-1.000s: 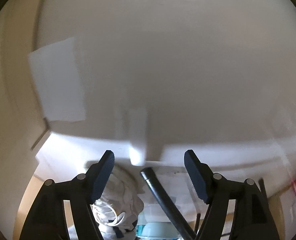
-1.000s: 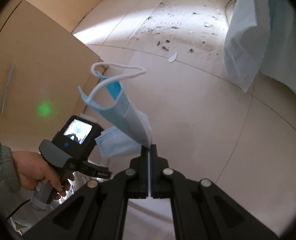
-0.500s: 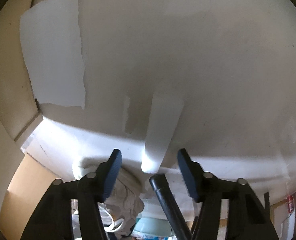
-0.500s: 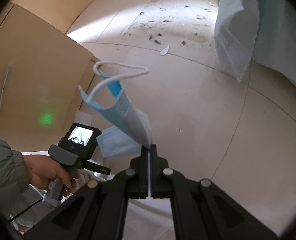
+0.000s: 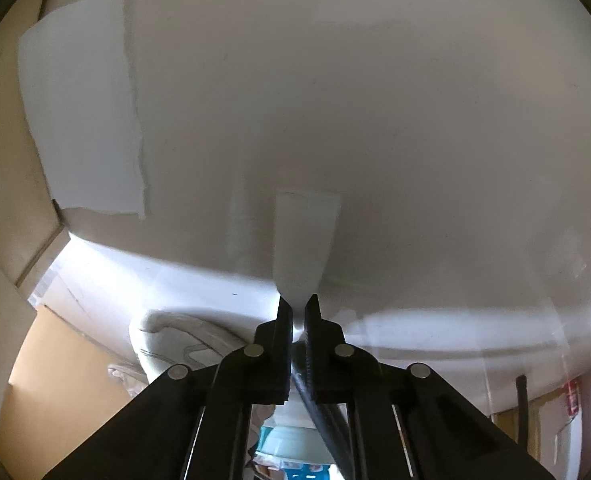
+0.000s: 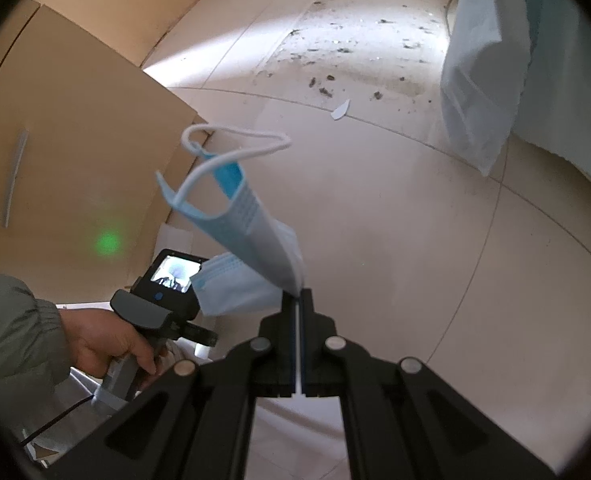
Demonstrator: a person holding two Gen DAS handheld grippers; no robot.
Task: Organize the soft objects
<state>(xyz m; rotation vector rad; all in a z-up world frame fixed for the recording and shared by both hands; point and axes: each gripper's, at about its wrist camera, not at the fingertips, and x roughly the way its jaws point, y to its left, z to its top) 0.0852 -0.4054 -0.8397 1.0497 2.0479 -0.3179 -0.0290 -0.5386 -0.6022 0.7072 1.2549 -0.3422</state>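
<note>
In the right wrist view my right gripper (image 6: pixel 298 294) is shut on a light blue face mask (image 6: pixel 251 224), which hangs in the air over the floor with its white ear loop (image 6: pixel 235 142) at the top. The mask's other half (image 6: pixel 231 288) droops toward my left gripper, whose handle and screen (image 6: pixel 173 280) show at lower left in a hand. In the left wrist view my left gripper (image 5: pixel 298 306) is shut on the mask's edge (image 5: pixel 303 240), which looks pale against a white wall.
A beige tiled floor (image 6: pixel 415 200) with dark debris at the far end. A cardboard panel (image 6: pixel 75 128) stands at left. A pale blue cloth (image 6: pixel 491 60) hangs at upper right. A white paper sheet (image 5: pixel 83 120) is on the wall; crumpled white fabric (image 5: pixel 175 344) lies below.
My left gripper has closed from wide open onto the mask's edge. My right gripper stays shut on the mask and has shifted only slightly.
</note>
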